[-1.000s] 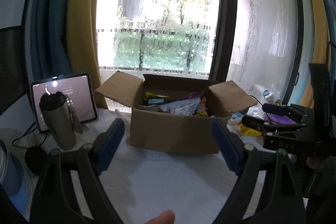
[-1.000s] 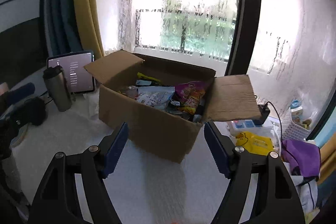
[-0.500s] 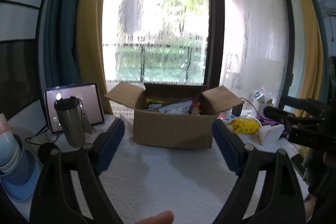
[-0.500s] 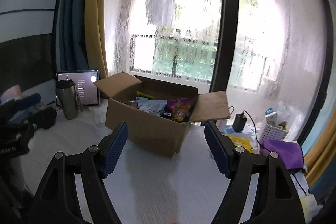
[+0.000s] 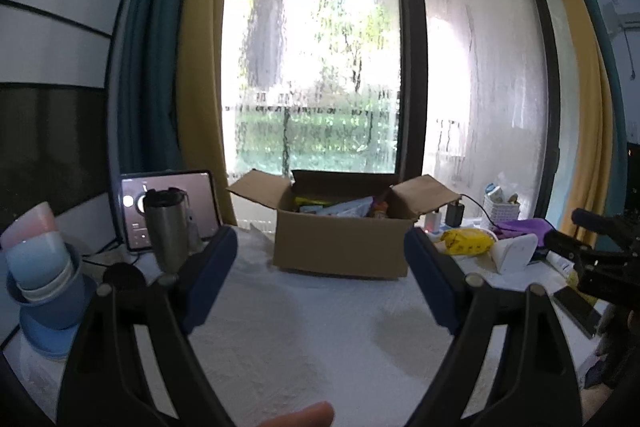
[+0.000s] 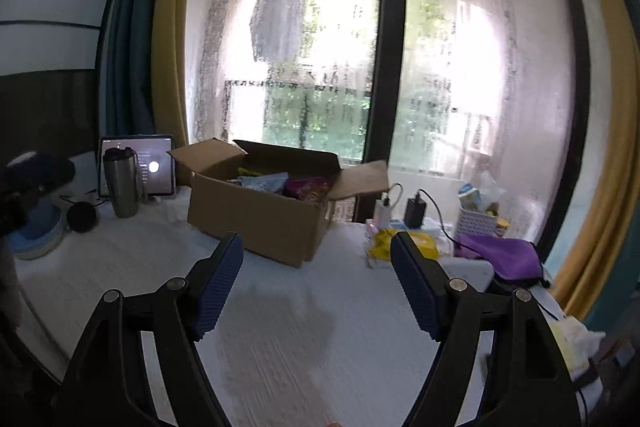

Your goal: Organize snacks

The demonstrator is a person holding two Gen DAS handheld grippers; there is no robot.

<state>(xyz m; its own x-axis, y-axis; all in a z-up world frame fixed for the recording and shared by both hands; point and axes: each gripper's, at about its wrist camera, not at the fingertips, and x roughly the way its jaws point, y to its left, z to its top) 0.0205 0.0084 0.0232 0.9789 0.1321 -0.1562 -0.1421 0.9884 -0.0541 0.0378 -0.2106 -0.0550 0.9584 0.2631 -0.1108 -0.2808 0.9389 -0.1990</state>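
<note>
A tall rain-streaked window with yellow curtains backs a white-covered worktop [image 5: 304,339]. On it, near the window, stands an open cardboard box [image 5: 340,247] with its flaps spread, and the snacks [image 6: 280,185] lie inside it: a pale blue packet, a purple-red one, something yellow behind.

Over the last second both cameras have pulled back and risen. The box, which filled much of each view, now sits small and well apart from both tools. The left hand-held gripper [image 5: 316,275] is spread wide and holds nothing; the right hand-held gripper [image 6: 316,287] is likewise wide open and empty.

Left of the box stand a steel mug [image 5: 166,231] and a tablet [image 5: 200,203]; to its right lie a yellow pack [image 5: 466,242] and a purple cloth [image 6: 500,253].

With the snacks in the box and both tools backing off empty, this fits either a finished packing or a pause before packets are taken out for sorting; the pictures do not settle which.
</note>
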